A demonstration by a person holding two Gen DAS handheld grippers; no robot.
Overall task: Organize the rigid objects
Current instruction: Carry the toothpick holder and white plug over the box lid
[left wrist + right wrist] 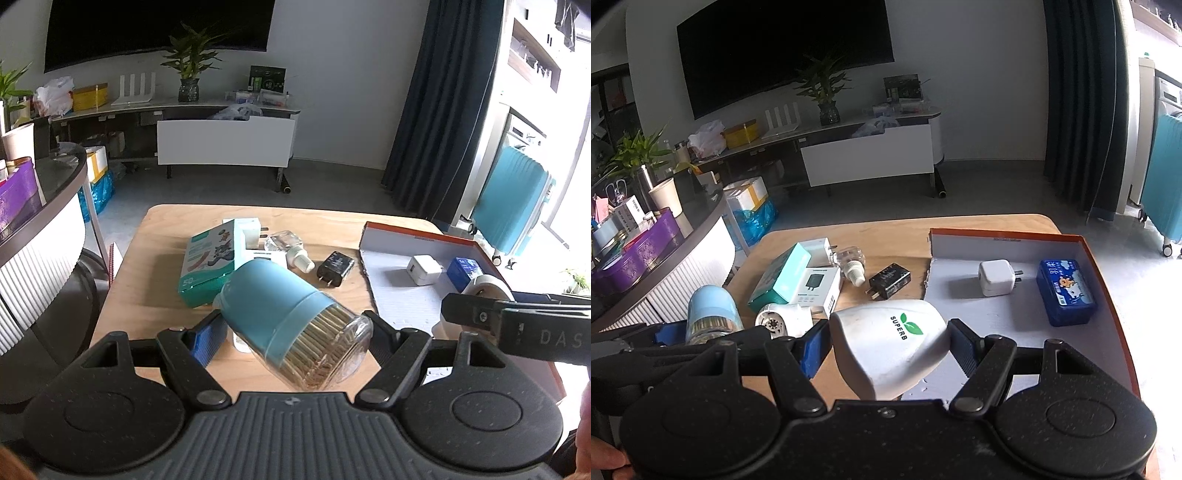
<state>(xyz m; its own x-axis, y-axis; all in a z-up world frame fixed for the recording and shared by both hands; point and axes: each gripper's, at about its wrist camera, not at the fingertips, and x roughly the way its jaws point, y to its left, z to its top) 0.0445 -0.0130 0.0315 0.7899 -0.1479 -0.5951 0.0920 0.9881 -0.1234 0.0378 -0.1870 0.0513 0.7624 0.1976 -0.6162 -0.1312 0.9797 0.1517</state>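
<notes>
White bottle (pixel 890 347) gripped in right tool (pixel 886 343), hanging over near edge of open box (pixel 1008 236), nearer arm. Left tool (pixel 291 325) grips tilted toothpick jar (pixel 291 321) left of box.

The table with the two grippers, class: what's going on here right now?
A person is sorting small items from a wooden table into an orange-rimmed box. The left hand-held gripper is clamped on a blue toothpick jar, tilted above the table. The right hand-held gripper grips a white SUPERB device at the box's near edge. A white charger and a blue tin already lie in the box; a black charger and a teal carton remain on the table.
</notes>
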